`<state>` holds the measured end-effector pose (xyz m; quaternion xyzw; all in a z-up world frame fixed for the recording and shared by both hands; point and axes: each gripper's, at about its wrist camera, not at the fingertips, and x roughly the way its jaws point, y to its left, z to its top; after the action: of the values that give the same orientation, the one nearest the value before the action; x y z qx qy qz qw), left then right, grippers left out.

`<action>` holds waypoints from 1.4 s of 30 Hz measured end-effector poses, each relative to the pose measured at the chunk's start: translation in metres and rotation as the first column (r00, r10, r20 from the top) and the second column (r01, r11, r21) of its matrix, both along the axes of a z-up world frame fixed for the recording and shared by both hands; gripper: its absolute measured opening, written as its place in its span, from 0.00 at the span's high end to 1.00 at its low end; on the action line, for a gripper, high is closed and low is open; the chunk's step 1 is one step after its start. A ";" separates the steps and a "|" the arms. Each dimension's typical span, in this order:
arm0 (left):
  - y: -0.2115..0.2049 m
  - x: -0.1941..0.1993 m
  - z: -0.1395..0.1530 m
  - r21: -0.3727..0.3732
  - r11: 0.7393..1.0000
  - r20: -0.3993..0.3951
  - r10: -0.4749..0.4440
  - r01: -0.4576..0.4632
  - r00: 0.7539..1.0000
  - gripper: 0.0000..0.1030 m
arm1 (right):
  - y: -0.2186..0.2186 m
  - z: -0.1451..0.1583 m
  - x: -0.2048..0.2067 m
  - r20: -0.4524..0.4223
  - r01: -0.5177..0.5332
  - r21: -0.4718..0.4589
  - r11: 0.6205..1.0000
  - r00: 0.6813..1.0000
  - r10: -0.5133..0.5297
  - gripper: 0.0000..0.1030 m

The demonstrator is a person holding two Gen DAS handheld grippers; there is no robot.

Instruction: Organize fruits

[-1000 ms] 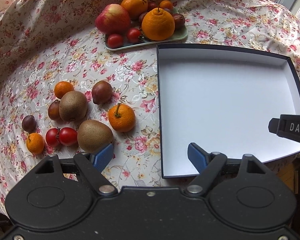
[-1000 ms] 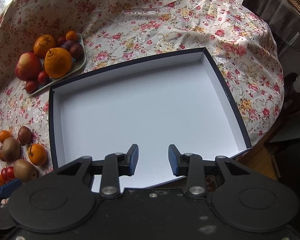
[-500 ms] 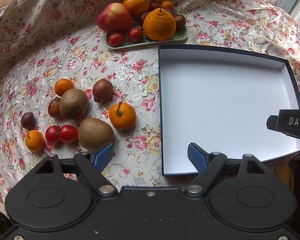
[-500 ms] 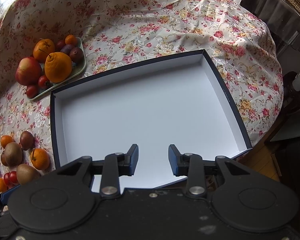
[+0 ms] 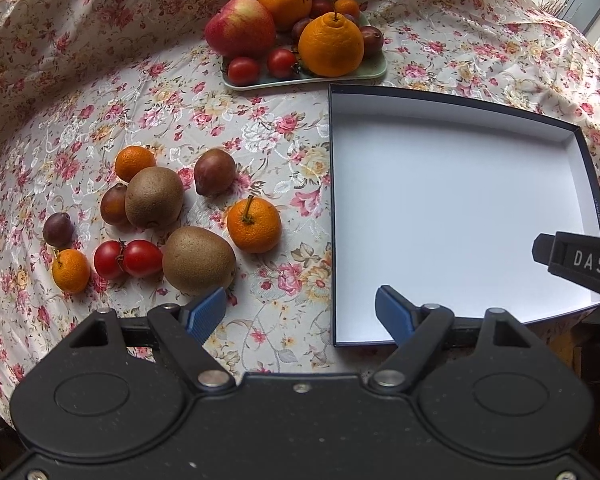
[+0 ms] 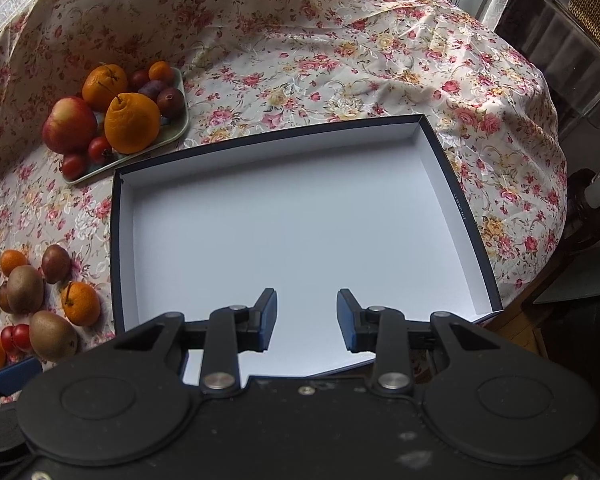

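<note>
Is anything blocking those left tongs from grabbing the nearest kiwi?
Nothing visible does. The left tongs are open, and the nearest kiwi lies just beyond their left fingertip, with only bare tablecloth around that gap.

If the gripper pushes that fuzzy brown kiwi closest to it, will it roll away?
Probably a little. The nearest brown kiwi is egg-shaped, so it would likely wobble sideways, not roll straight. The floral tablecloth looks soft and wrinkled, which should slow it. The two touching red tomatoes beside it might get bumped.
</note>
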<state>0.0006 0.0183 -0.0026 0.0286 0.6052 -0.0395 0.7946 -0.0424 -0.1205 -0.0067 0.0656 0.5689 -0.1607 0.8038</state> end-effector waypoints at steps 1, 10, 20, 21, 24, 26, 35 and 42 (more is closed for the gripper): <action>0.000 0.000 -0.001 -0.002 1.000 -0.003 0.001 -0.001 1.000 0.20 | 0.001 -0.001 0.000 -0.005 -0.006 -0.001 1.000 1.000 0.006 0.66; 0.003 0.005 -0.005 0.014 1.000 -0.002 0.022 -0.022 1.000 0.20 | 0.010 -0.003 0.001 -0.023 -0.046 0.013 0.999 0.999 0.046 0.66; 0.009 0.011 -0.006 0.001 0.999 -0.012 0.052 -0.052 0.999 0.20 | 0.016 -0.007 -0.001 -0.042 -0.072 0.017 0.997 0.996 0.073 0.66; 0.009 0.011 -0.006 0.001 0.999 -0.011 0.054 -0.054 0.998 0.20 | 0.017 -0.007 0.000 -0.042 -0.074 0.015 0.997 0.996 0.074 0.66; 0.010 0.011 -0.006 -0.001 0.998 -0.010 0.056 -0.056 0.998 0.20 | 0.018 -0.008 0.000 -0.047 -0.080 0.011 0.997 0.996 0.080 0.66; 0.011 0.011 -0.006 0.000 0.998 -0.011 0.058 -0.058 0.998 0.20 | 0.019 -0.009 0.000 -0.051 -0.085 0.013 0.996 0.995 0.086 0.66; 0.011 0.013 -0.006 0.002 0.998 -0.011 0.066 -0.066 0.998 0.20 | 0.020 -0.010 -0.001 -0.054 -0.095 0.013 0.995 0.994 0.096 0.66; 0.012 0.013 -0.007 -0.006 0.998 -0.020 0.069 -0.069 0.997 0.20 | 0.022 -0.011 0.000 -0.059 -0.098 0.013 0.995 0.993 0.098 0.66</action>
<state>0.0138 0.0307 -0.0097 0.0048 0.6136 -0.0145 0.7895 -0.0421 -0.0987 -0.0175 0.0367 0.5961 -0.1201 0.7930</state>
